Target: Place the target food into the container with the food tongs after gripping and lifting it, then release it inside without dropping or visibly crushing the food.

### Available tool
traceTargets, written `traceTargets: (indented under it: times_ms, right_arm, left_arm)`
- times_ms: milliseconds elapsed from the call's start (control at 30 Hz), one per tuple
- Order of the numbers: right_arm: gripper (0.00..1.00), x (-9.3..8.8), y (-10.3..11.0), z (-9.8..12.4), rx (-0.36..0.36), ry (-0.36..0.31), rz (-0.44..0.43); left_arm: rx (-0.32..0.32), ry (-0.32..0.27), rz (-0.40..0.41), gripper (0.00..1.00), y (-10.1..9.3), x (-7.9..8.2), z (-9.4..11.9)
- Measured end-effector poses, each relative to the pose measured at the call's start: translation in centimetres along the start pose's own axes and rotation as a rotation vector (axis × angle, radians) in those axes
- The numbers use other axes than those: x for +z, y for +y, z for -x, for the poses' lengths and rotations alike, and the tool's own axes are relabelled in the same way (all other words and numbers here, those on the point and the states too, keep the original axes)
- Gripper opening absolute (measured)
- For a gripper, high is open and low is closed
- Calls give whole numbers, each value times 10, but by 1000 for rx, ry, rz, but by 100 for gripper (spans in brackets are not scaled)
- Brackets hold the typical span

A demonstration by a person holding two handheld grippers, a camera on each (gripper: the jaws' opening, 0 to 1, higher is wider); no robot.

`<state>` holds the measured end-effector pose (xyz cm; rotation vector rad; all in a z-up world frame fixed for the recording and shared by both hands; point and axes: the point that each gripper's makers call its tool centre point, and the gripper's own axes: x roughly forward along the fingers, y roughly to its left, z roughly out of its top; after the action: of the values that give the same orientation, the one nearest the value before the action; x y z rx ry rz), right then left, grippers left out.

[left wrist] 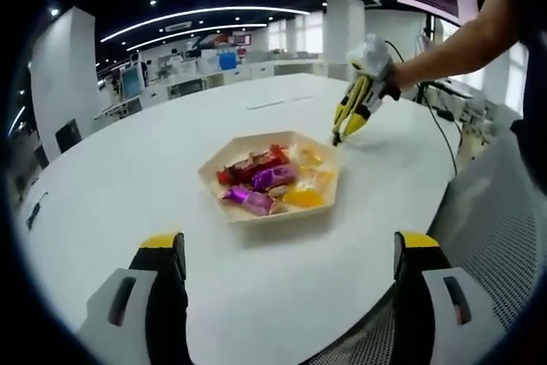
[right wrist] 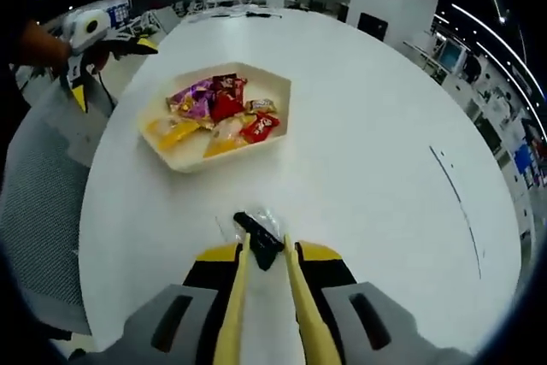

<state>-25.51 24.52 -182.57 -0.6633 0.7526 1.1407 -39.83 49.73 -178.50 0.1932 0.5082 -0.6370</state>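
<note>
One pale hexagonal wooden tray (right wrist: 282,104) sits on the one round white desk (right wrist: 385,160). In it lie wrapped snacks: two red packets (right wrist: 261,126), two purple packets (left wrist: 273,178) and about three yellow-orange packets (left wrist: 303,198); the pile overlaps, so the exact total cannot be told. One small black packet in clear wrapping (right wrist: 258,230) lies on the desk outside the tray. One pair of yellow food tongs (right wrist: 267,297) shows, and two grey mesh chairs (right wrist: 43,203).

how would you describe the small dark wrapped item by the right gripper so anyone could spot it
On the white round table, look away from the hexagonal tray of bright sweets to the right gripper. The dark packet lies alone between its yellow tong tips, black with a clear crinkly wrapper.
</note>
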Motion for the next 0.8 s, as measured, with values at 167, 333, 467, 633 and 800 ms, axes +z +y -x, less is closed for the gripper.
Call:
traceTargets:
  times_ms: [167,333,467,633,800]
  right_arm:
    - [22,4,-6,8,-14,-12,-33]
    - [22,1,-3,6,-9,-6,-47]
    - [23,-8,4,1,6,14,-53]
    - [25,-10,16,-3,59,22,19]
    - [28,-5,15,-7,85,13,170]
  left_arm:
    - [3,0,-4,97,1,0,0]
    - [-3,2,-5,97,0,-1,0]
    - [-4,2,-7,97,-1,0,0]
    - [-4,3,-7,97,0,-1,0]
    - [-5,3,-4,97,0,0,0]
